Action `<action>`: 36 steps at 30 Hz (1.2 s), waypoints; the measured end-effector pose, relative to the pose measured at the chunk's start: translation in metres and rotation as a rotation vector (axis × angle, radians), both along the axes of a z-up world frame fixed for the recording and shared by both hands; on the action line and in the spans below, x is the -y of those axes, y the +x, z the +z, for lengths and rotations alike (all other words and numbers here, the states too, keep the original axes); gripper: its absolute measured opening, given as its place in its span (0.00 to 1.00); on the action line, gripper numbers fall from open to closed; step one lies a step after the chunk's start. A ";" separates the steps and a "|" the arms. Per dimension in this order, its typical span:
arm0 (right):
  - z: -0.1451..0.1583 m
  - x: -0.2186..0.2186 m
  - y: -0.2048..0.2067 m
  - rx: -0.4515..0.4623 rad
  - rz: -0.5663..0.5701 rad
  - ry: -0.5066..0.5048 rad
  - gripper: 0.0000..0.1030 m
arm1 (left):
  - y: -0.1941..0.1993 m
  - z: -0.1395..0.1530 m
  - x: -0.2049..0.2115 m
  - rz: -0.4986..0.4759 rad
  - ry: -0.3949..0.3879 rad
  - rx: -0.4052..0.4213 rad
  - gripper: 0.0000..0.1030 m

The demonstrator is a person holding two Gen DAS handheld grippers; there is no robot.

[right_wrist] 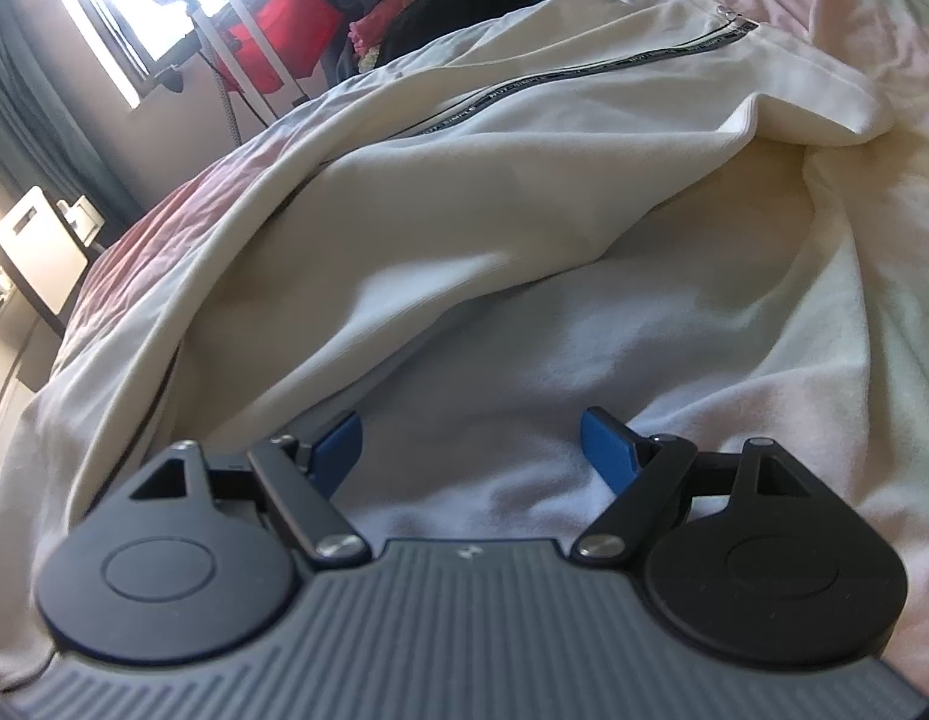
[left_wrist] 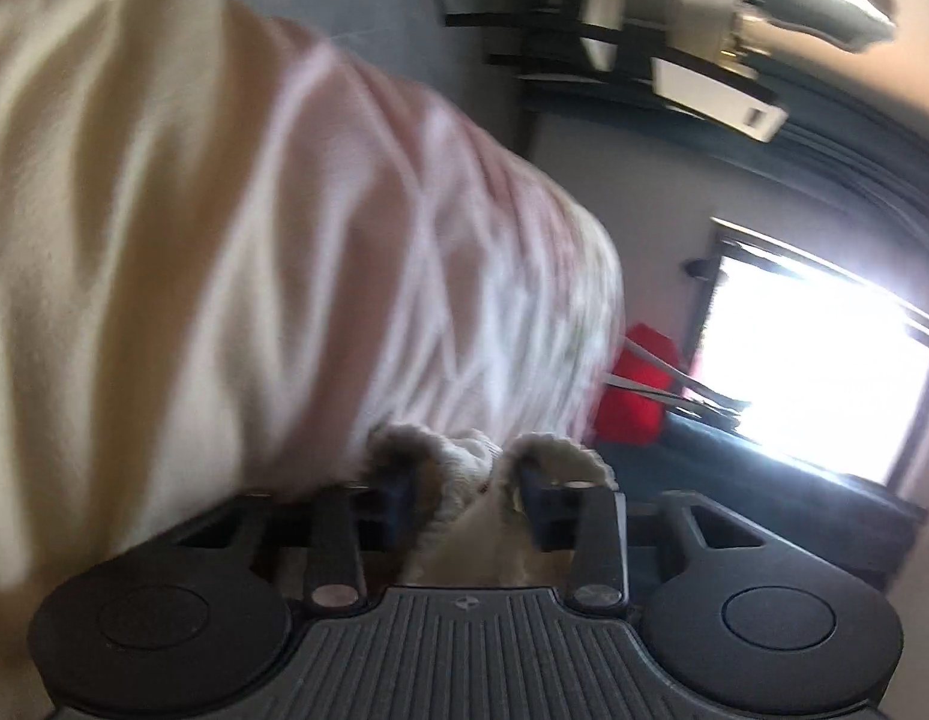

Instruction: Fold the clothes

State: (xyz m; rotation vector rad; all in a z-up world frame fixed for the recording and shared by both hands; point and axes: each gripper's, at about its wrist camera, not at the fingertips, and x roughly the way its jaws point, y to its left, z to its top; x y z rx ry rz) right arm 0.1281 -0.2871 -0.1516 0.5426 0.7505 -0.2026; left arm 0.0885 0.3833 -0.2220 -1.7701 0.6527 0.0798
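Observation:
A cream-white garment point(right_wrist: 524, 228) with a black printed stripe point(right_wrist: 584, 69) lies crumpled on a bed with a pink and white cover point(right_wrist: 854, 6). My right gripper point(right_wrist: 470, 438) is open, its blue pads point(right_wrist: 338, 441) resting low on the white cloth with nothing between them. My left gripper point(left_wrist: 464, 480) is shut on a thick bunch of the cream garment point(left_wrist: 470, 468), which wraps over both fingertips. The left wrist view is tilted and blurred; cream cloth point(left_wrist: 104, 240) and the pink cover point(left_wrist: 404, 210) fill its left side.
A bright window point(left_wrist: 812, 360) and dark curtains are beyond the bed. A red object point(right_wrist: 272, 30) on a white stand sits near the window. A pile of coloured clothes point(right_wrist: 440, 0) lies at the bed's far edge. A desk with white boxes point(left_wrist: 704, 90) stands by the wall.

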 end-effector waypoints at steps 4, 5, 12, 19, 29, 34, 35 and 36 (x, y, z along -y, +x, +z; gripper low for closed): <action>0.000 -0.002 0.000 -0.005 0.001 -0.008 0.79 | 0.001 0.012 -0.010 -0.028 0.080 0.012 0.18; 0.000 -0.002 -0.001 -0.006 0.000 -0.007 0.79 | 0.004 0.018 -0.011 -0.037 0.117 0.022 0.17; 0.002 0.001 -0.006 0.009 -0.025 0.013 0.79 | 0.056 0.121 -0.012 -0.067 0.584 0.136 0.14; 0.012 0.002 -0.002 0.102 -0.047 -0.032 0.80 | 0.189 0.220 0.032 -0.097 0.963 0.170 0.14; -0.005 -0.012 0.029 0.173 0.000 -0.199 0.80 | 0.313 0.148 0.083 -0.079 1.128 -0.085 0.38; -0.003 -0.024 0.030 0.279 0.000 -0.331 0.80 | 0.281 0.141 0.082 -0.123 1.247 -0.098 0.68; -0.001 -0.026 0.028 0.304 -0.006 -0.361 0.80 | 0.271 0.144 0.084 -0.137 1.281 -0.093 0.75; 0.002 -0.028 0.026 0.328 -0.002 -0.382 0.80 | 0.257 0.148 0.087 -0.143 1.311 -0.094 0.79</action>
